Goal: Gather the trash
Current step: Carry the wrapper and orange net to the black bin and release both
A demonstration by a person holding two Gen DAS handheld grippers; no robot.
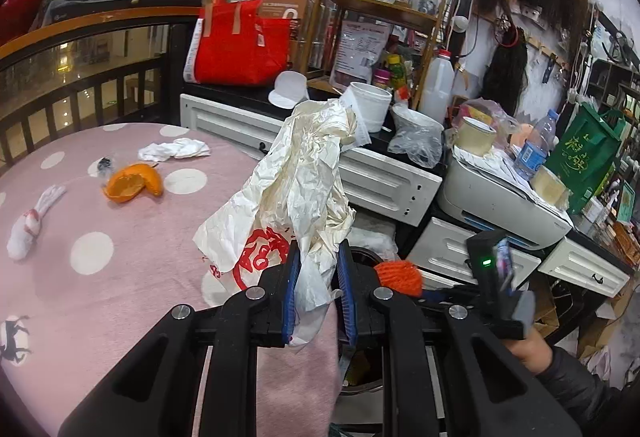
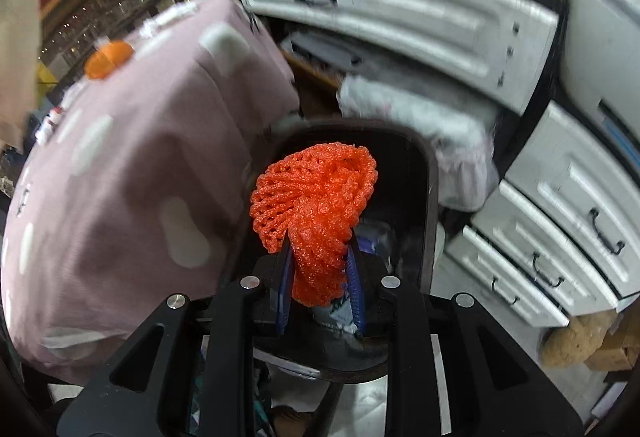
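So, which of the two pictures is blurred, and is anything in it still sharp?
Right wrist view: motion blur smears the pink tablecloth and white drawers, but the orange foam net in the right hand-held gripper is sharp. Left wrist view: mostly crisp, the crumpled paper bag in the left hand-held gripper clear; fisheye bends the edges in both.

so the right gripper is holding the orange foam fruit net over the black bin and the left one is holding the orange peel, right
Not quite. The left gripper holds a crumpled paper wrapper, as the left wrist view shows; the orange peel lies on the pink tablecloth. The right gripper does hold the orange foam fruit net over the black bin.
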